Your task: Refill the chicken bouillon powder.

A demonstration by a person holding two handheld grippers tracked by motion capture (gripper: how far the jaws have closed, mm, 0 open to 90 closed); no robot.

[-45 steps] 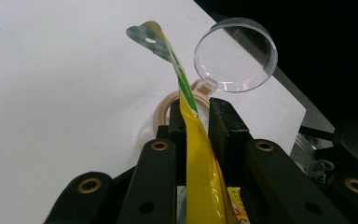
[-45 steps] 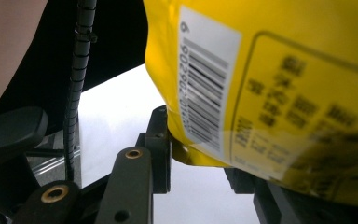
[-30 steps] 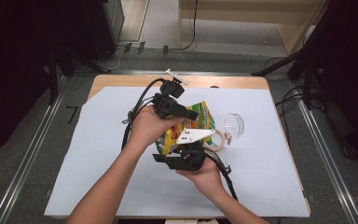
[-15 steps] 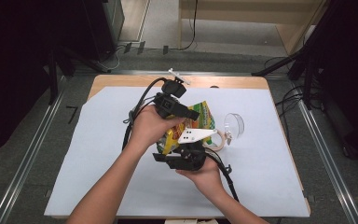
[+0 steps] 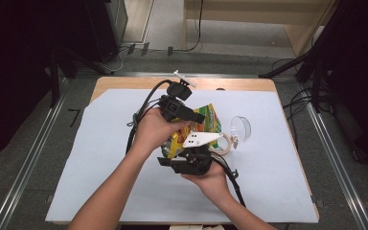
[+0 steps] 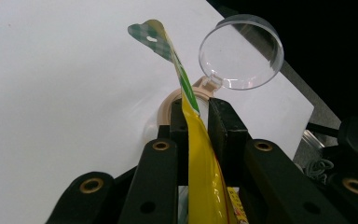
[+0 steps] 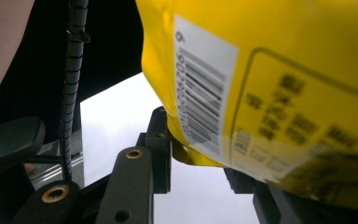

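Jaws: both black pads pressed on the yellow packet (image 6: 200,154), lower centre.
Packet top: green checked edge, upper centre.
Clear round lid (image 6: 241,51): upper right.
Surface: white sheet (image 6: 65,93), left.

Packet (image 5: 191,132) left of lens (image 5: 240,128) — tape roll (image 5: 222,143) between.
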